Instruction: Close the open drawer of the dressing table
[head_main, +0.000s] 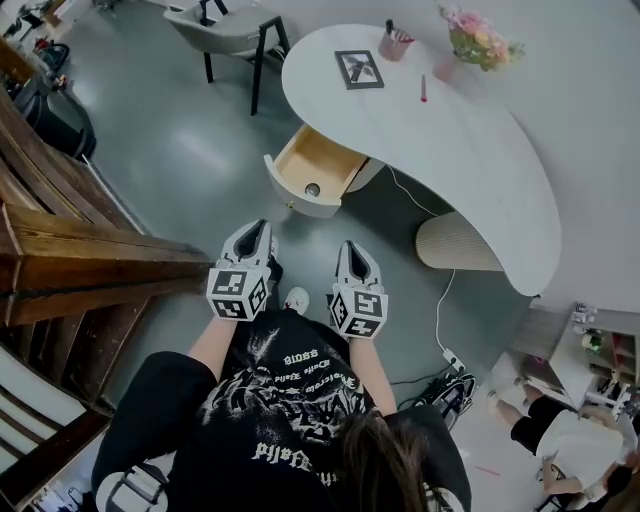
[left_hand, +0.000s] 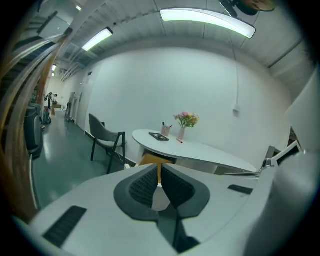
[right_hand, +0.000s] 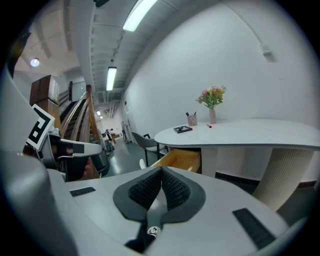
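Grey-green polished floor (head_main: 180, 150) lay under the white curved dressing table (head_main: 470, 150), whose light wooden drawer (head_main: 312, 168) stood pulled out. Well short of it, the left gripper (head_main: 256, 235) and right gripper (head_main: 352, 255) were both closed, empty.

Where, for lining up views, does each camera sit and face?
Head view: on the person's head, looking steeply down at the open drawer; forearms, left gripper, right gripper show.
Left gripper view: rides the left gripper, faces the dressing table past shut jaws.
Right gripper view: rides the right gripper, faces the drawer past shut jaws.
Shared: all three show the drawer.
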